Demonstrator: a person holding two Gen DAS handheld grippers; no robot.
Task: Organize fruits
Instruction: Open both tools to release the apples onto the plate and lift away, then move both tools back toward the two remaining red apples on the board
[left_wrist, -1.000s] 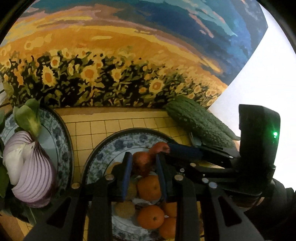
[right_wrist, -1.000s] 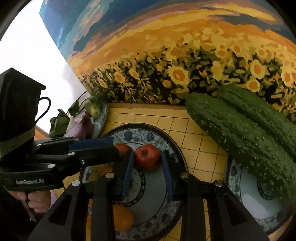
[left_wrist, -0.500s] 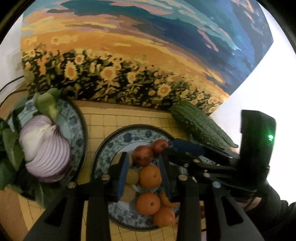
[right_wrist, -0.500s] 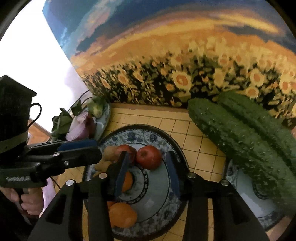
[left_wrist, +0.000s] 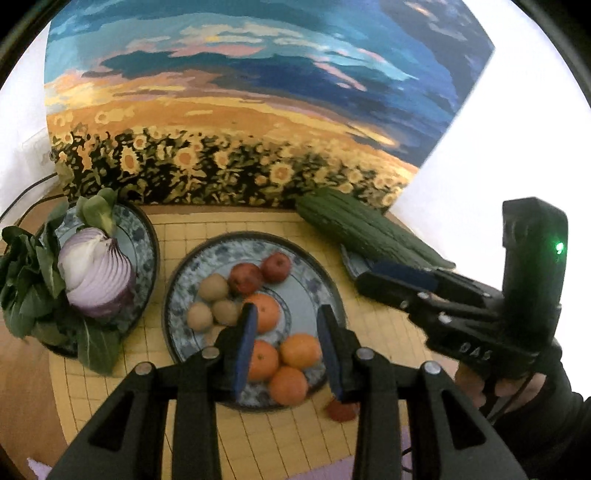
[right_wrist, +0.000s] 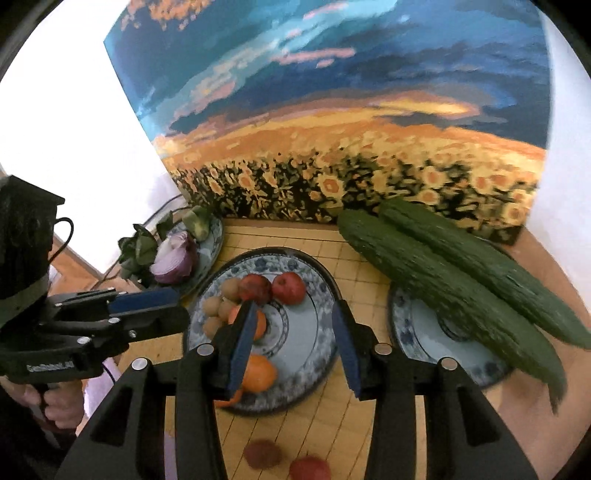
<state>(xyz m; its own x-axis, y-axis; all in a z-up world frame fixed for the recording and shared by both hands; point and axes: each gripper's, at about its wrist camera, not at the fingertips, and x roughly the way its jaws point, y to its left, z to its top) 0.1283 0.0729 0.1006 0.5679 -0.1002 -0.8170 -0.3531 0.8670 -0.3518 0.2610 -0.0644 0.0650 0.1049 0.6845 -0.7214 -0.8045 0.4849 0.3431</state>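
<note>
A blue-patterned fruit plate (left_wrist: 314, 291) (right_wrist: 314, 343) sits on the yellow mat. It holds two red fruits (left_wrist: 275, 266) (right_wrist: 289, 287), several oranges (left_wrist: 300, 350) and several small brown fruits (left_wrist: 212, 288). My left gripper (left_wrist: 284, 325) is open and empty, raised above the plate's near side. My right gripper (right_wrist: 291, 321) is open and empty above the same plate; it also shows in the left wrist view (left_wrist: 399, 280). Two loose red fruits (right_wrist: 308, 468) lie on the mat in front of the plate; the left wrist view shows one (left_wrist: 341, 410).
A plate at the left (left_wrist: 146, 236) holds a halved red onion (left_wrist: 98, 273) and leafy greens (left_wrist: 26, 280). Two long cucumbers (right_wrist: 454, 280) rest on a plate at the right (right_wrist: 417, 332). A sunflower painting (left_wrist: 240, 110) stands at the back.
Both grippers have opened, pulled back and risen from the fruit plate. The red fruits that were between their fingers now lie on the plate.
</note>
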